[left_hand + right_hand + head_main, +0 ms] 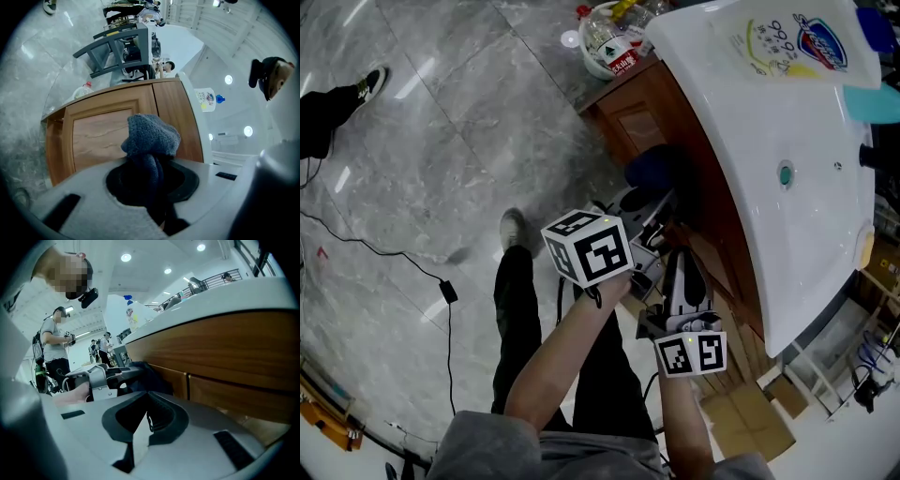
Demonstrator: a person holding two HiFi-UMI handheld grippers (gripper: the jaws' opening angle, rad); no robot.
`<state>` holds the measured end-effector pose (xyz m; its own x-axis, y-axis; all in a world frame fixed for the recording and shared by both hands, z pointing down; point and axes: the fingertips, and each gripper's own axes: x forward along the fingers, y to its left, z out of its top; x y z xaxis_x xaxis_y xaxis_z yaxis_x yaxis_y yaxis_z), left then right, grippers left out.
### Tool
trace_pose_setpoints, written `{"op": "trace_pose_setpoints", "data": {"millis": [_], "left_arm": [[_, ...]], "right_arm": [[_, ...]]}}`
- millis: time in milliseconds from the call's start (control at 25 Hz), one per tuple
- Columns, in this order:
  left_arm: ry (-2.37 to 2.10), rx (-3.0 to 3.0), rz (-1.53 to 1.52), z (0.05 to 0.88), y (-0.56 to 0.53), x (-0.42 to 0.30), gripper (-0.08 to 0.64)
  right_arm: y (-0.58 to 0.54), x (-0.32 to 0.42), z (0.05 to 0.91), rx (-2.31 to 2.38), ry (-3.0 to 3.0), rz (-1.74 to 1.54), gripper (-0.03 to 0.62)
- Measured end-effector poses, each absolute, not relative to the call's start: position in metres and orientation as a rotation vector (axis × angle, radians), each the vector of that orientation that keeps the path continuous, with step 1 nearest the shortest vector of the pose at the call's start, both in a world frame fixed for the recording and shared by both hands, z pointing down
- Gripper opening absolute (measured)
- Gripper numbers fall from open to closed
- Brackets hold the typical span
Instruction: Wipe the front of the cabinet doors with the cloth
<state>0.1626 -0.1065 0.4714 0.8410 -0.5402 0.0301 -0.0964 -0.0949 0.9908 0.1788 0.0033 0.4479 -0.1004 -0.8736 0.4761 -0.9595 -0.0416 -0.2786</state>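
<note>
Blue-grey cloth (152,136), clamped in the left claw (150,176) near the cabinet door (98,138), should press flat and sweep along the panel while the right claw (146,420), jaws together and empty, holds clear.

This is a large indoor hall set up as a work or test space, not a home bathroom. A wooden cabinet (637,117) topped by a white basin (769,122) stands free on a wide floor (441,141) of grey stone tiles. A loose cable (448,292) trails across the tiles, and cardboard boxes (750,417) lie beside the cabinet. Several people (54,350) stand about with equipment under recessed ceiling lights (125,258).
</note>
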Motion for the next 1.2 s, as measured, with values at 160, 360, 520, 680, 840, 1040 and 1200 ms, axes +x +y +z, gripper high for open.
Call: {"op": "trace_pose_setpoints", "data": {"millis": [160, 360, 520, 680, 840, 1040, 1200], "left_arm": [[-0.508, 1.635, -0.401, 0.472, -0.107, 0.164, 0.051], [-0.518, 1.644, -0.392, 0.476, -0.107, 0.164, 0.051], [-0.551, 1.620, -0.340, 0.503, -0.106, 0.167, 0.051], [-0.550, 1.615, -0.337, 0.521, -0.108, 0.173, 0.051], [-0.563, 1.620, -0.332, 0.535, -0.109, 0.173, 0.051], [-0.589, 1.627, -0.309, 0.554, -0.111, 0.173, 0.051], [-0.610, 1.589, -0.283, 0.583, -0.109, 0.173, 0.052]], "right_arm": [[0.002, 0.178, 0.449, 1.993, -2.065, 0.841, 0.011], [0.000, 0.176, 0.450, 1.994, -2.068, 0.841, 0.011], [0.000, 0.177, 0.451, 1.992, -2.065, 0.837, 0.011], [0.002, 0.181, 0.456, 1.992, -2.047, 0.832, 0.011], [0.002, 0.184, 0.465, 1.994, -2.034, 0.840, 0.011], [0.001, 0.183, 0.469, 1.991, -2.044, 0.839, 0.011], [0.001, 0.180, 0.472, 1.987, -2.053, 0.841, 0.011]]}}
